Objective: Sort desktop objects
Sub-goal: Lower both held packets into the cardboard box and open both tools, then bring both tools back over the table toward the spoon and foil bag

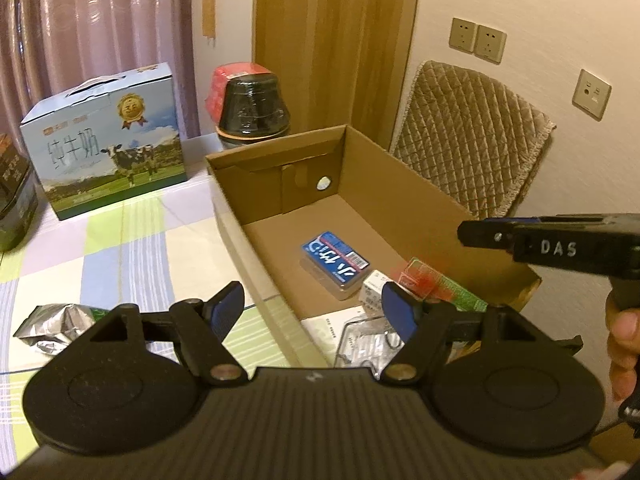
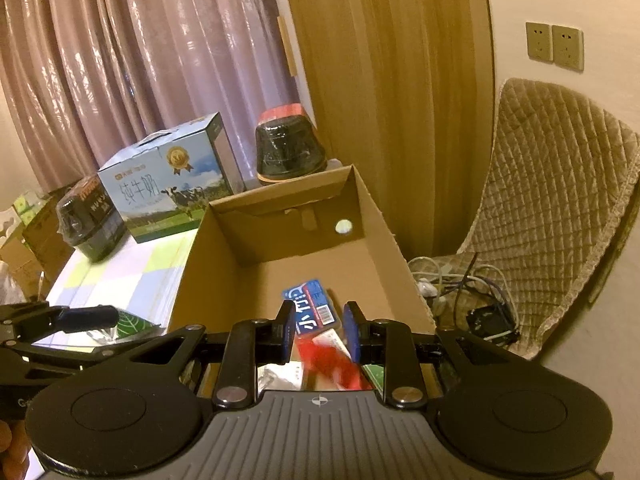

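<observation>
Left tongs (image 1: 316, 312): spread wide, nothing between the pads, hanging over the near left rim of the cardboard box (image 1: 404, 168).

Right tongs (image 2: 320, 334): parted a little, over the near end of the box. A red-and-clear packet (image 2: 336, 364) shows blurred just below and between the pads; no pad presses on it as far as I can tell, so I read it as released or falling.

Inside the box, near end: blue card case (image 1: 334, 264) flat on the floor, a small white carton (image 1: 376, 292) just beside it, the red packet against the near right wall, and clear wrapping with a white leaflet (image 1: 332, 324) in the near corner.

Outside the box, to its left on the checked surface (image 1: 120, 248): crumpled silver foil bag (image 1: 56, 322), not yet sorted. Beyond it a milk carton case (image 1: 104, 148); behind the box a black jar (image 1: 254, 110).

Risks, as judged:
- Packet may land on the box rim or lean on the wall instead of lying flat, since it drops close to the near right side.
- The two tongs are close together over the near end; swinging the left toward the foil bag could knock the box wall and shift it.
- Foil bag is slack and slippery; a shallow pinch may slide off.
</observation>
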Demonstrator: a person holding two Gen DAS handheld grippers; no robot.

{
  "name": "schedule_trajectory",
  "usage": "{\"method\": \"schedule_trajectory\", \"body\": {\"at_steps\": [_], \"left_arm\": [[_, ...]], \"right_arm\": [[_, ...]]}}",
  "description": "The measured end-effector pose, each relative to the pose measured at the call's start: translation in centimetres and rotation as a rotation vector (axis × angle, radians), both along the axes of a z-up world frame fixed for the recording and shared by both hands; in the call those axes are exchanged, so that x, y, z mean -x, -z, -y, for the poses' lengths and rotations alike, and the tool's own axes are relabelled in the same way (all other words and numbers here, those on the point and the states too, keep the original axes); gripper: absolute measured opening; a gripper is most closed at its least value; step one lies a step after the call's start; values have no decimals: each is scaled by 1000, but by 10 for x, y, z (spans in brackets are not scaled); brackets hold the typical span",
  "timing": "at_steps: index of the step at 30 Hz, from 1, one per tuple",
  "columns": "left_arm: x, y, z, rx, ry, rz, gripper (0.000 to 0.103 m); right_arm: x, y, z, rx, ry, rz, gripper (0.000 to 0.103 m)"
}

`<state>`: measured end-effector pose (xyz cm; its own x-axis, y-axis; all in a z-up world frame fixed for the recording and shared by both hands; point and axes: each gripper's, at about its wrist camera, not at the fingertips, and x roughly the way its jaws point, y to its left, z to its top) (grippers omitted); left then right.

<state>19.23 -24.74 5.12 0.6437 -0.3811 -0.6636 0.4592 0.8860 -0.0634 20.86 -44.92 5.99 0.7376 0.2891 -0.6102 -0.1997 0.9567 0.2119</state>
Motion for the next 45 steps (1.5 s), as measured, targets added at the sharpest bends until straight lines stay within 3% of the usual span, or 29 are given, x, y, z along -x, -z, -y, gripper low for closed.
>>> {"method": "schedule_trajectory", "body": {"at_steps": [3,16,26,41,45], "left_arm": [[1,1,-7,4,-10,-5,72],[19,-9,-32,11,-38,5,74],[43,-26,-70,8,-78,32,83],[89,-28,-189,-61,-219,36,102],[99,-23,-220,-100,-245,28,102]], "right_arm": [[1,-1,0,1,4,-2,46],[21,-11,-16,28,-23,1,55],[45,-32,-35,35,-52,31,66],[79,-58,-98,19,-186,74,85],[86,-58,-120,26,-236,79,92]]}}
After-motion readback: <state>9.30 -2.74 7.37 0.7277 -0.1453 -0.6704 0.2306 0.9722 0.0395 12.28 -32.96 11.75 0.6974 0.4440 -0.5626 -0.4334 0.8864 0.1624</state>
